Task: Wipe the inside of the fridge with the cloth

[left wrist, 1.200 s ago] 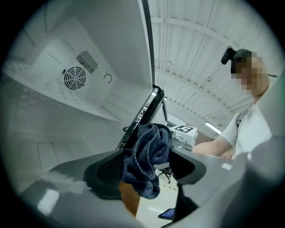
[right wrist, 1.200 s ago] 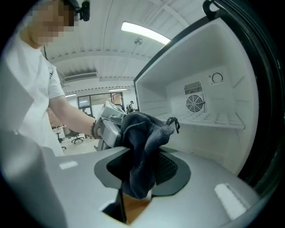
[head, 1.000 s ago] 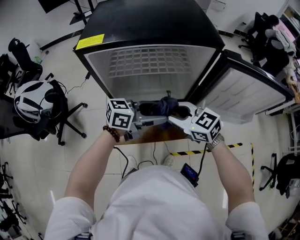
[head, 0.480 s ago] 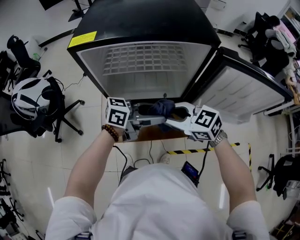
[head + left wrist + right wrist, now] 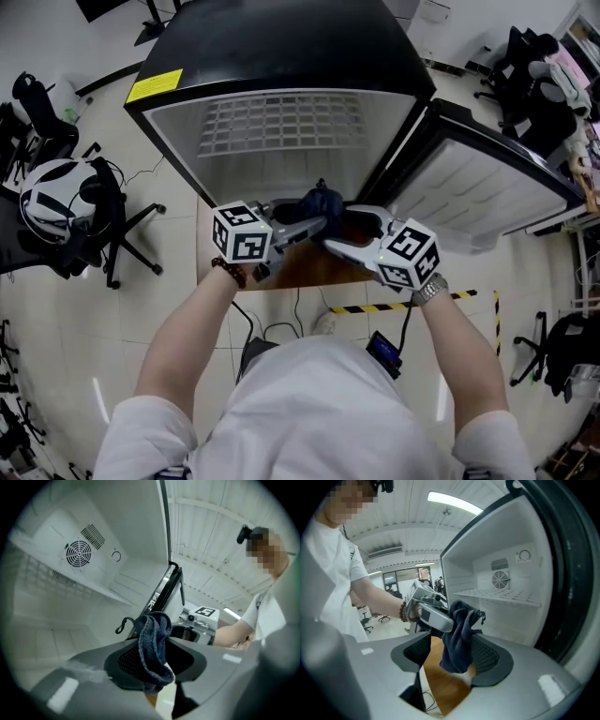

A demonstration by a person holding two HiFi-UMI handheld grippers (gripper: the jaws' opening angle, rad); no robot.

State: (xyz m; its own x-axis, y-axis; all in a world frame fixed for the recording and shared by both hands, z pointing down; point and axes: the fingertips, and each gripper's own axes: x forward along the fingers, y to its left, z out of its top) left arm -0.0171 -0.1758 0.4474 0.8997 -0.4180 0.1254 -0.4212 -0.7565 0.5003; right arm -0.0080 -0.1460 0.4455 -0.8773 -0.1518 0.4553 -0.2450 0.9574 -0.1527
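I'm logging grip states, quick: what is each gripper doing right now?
Left gripper: jaws have just been closing, shut on the cloth.
Right gripper: jaws have just been opening, open; the cloth only hangs between them.

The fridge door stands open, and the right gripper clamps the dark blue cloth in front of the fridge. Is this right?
Not quite: the left gripper clamps the dark blue cloth. Its jaws have just been closing on it, as the left gripper view shows. The jaws of the right gripper have just been opening and stand apart around the cloth. The fridge door is open.
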